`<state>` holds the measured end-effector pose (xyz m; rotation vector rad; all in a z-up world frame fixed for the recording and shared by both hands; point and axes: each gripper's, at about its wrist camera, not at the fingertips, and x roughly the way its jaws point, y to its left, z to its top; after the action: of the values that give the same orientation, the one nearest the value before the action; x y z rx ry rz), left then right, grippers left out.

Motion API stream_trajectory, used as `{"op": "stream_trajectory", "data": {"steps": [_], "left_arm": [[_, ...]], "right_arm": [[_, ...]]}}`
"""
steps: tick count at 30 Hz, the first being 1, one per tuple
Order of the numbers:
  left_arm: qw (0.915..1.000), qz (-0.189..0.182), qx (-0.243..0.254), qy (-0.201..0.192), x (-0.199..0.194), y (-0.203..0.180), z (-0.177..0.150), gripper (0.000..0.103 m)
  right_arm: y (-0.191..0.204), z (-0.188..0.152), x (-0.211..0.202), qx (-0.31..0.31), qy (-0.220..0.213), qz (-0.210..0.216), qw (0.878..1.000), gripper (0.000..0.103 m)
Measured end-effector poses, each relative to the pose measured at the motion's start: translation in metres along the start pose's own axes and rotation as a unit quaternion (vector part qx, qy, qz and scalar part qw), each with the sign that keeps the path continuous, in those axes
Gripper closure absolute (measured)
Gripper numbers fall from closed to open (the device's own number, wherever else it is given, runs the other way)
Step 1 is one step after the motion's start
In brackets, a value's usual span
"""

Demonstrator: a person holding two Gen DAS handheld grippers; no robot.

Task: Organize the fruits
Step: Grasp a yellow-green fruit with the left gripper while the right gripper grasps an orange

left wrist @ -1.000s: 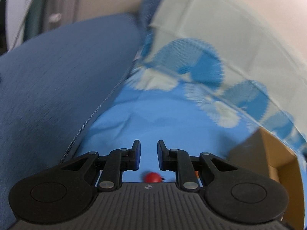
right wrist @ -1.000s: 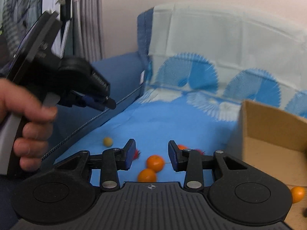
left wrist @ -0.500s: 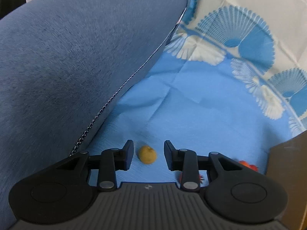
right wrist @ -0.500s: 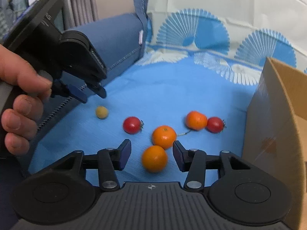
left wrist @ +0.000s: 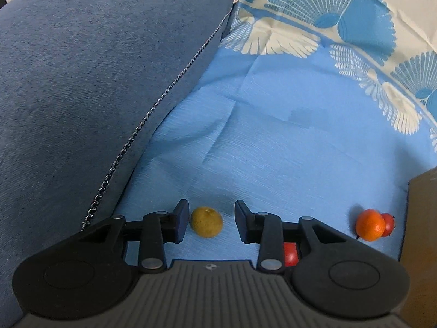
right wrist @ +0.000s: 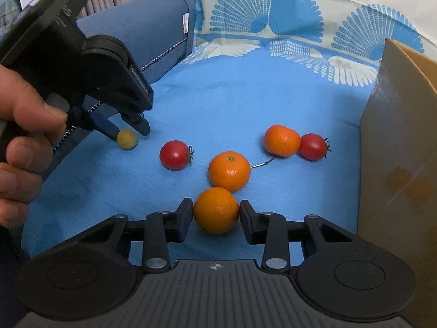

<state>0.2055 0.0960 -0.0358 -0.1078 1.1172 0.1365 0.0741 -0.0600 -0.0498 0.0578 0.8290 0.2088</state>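
- Step in hand: both tongs lined up on fruit, nothing lifted yet. Fruit lies loose on the blue cloth (right wrist: 245,104); cardboard box (right wrist: 396,142) stands at the right.
- Left tongs (left wrist: 211,220) spread, straddling the small yellow fruit (left wrist: 206,221); left pad almost touching, right pad apart.
- Right tongs (right wrist: 216,217) spread around the nearest orange (right wrist: 215,210), pads at its sides, possibly just touching.
- Next, likely: squeeze both, lift, carry to the box. The second orange (right wrist: 229,170) touches the near one; it may roll.
- Versus half a second ago: both tongs are lower and closer, and the orange now sits between the right pads.
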Motion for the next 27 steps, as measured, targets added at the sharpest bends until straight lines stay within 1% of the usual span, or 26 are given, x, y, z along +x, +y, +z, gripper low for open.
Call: {"op": "stream_trajectory", "data": {"steps": [3,4,8,11,14,17,27], "left_arm": [[1.0,0.0,0.001,0.002,0.002,0.0,0.001,0.07],[1.0,0.0,0.001,0.002,0.002,0.0,0.002,0.076],[0.9999,-0.006,0.009,-0.008,-0.004,-0.003,0.002,0.076],[0.9994,-0.012,0.026,-0.018,-0.008,-0.009,0.001,0.076],[0.9988,-0.014,0.045,-0.011,-0.006,-0.016,-0.001,0.076],[0.9983,-0.01,0.058,0.005,0.0,-0.021,-0.002,0.076],[0.9979,-0.008,0.064,0.01,0.007,-0.023,-0.001,0.075]], "right_arm": [[0.002,-0.002,-0.004,-0.013,-0.005,-0.008,1.0,0.064],[0.001,-0.002,-0.006,-0.014,-0.008,-0.011,1.0,0.064],[-0.003,0.001,-0.019,-0.004,-0.022,-0.015,1.0,0.064],[-0.005,0.0,-0.025,-0.006,-0.018,-0.016,1.0,0.064],[-0.004,-0.005,-0.022,-0.011,0.0,-0.023,1.0,0.064],[-0.006,-0.009,-0.015,-0.009,0.019,-0.027,0.999,0.064],[-0.007,-0.01,-0.014,-0.009,0.015,-0.023,1.0,0.064]]}}
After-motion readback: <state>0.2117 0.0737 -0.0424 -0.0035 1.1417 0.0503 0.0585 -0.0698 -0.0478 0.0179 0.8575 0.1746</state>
